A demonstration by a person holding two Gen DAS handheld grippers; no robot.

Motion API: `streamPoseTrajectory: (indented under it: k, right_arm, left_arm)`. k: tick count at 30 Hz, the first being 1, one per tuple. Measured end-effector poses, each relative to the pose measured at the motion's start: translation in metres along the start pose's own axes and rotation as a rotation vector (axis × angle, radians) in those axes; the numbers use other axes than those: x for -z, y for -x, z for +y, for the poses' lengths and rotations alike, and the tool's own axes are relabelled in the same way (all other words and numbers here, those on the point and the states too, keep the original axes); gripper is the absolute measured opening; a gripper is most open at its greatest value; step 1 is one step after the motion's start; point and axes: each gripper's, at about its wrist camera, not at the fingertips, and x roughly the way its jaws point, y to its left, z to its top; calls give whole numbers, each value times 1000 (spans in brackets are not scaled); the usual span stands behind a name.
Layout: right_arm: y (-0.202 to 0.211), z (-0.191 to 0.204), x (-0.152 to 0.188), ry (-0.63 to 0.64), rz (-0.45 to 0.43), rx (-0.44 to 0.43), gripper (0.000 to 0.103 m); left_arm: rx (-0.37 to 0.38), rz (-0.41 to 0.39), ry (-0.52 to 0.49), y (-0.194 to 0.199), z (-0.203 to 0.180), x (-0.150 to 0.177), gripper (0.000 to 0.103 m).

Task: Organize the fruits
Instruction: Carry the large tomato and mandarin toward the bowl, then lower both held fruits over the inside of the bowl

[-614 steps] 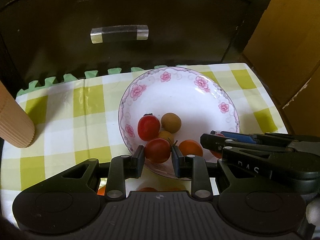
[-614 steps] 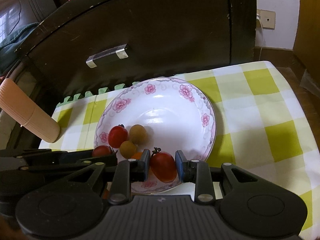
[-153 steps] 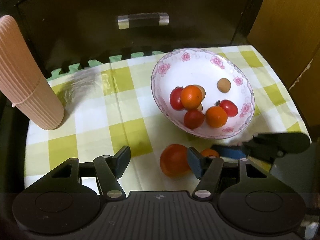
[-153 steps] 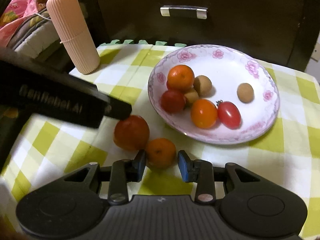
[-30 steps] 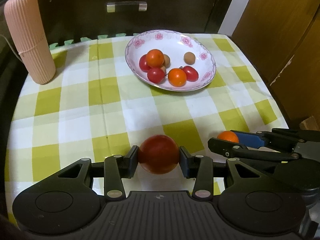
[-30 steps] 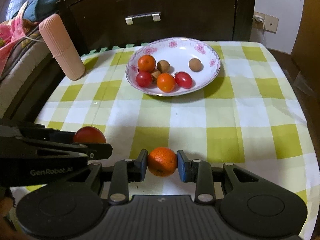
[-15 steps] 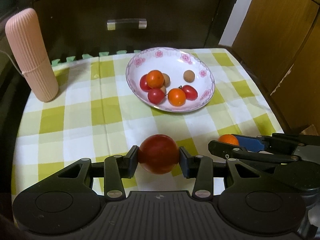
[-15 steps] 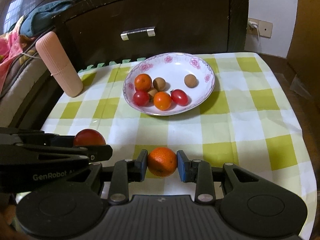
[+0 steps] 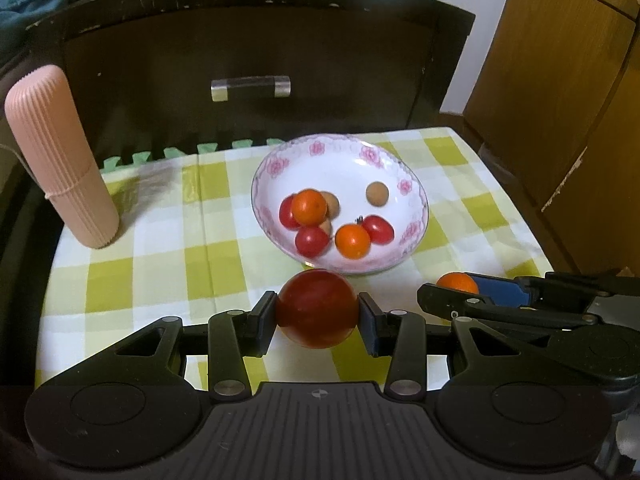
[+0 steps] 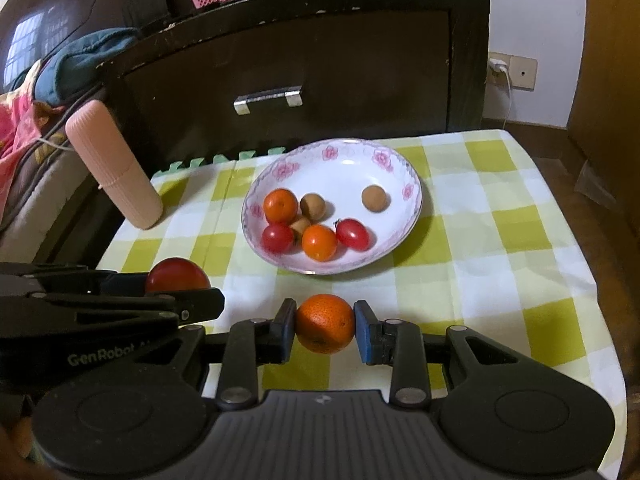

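Note:
My left gripper (image 9: 317,312) is shut on a large red tomato (image 9: 317,307), held above the cloth just in front of the floral plate (image 9: 416,192). My right gripper (image 10: 325,326) is shut on a small orange (image 10: 325,323), also near the plate's (image 10: 412,184) front edge. The plate holds several small fruits: red cherry tomatoes (image 10: 352,233), small oranges (image 10: 319,242) and brown longans (image 10: 374,198). The right gripper and its orange (image 9: 457,282) show at the right of the left wrist view; the left gripper with the tomato (image 10: 177,275) shows at the left of the right wrist view.
A pink ribbed cylinder (image 9: 60,156) (image 10: 114,164) stands at the back left of the yellow-checked tablecloth (image 10: 500,232). A dark cabinet with a metal drawer handle (image 10: 267,100) rises behind the table. Wooden furniture (image 9: 560,80) stands to the right.
Both grippers, each still holding its fruit, have moved forward toward the plate, which now looks larger and closer in both views.

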Motion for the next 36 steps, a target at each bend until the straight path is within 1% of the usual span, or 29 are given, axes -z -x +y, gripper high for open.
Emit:
streamPoseTrajectory:
  k: [12,22,30,36]
  right_arm:
    - [-7,-3,-27,1,-32,11,30]
    - [-23,-12,-49,-15,-46,11,30]
    - [-50,-22,-69,-17,-40,15,30]
    - [-71,-34,-79,-43,-34,10,30]
  left_arm:
    - [-7,-40,-12,-9,2,-24,49]
    - [-23,-54,-25,-33,3,-48,49]
    - [-23,-39,-23,-62,6,-68,49]
    - [-18,-20,-29,-81,6,-78,49]
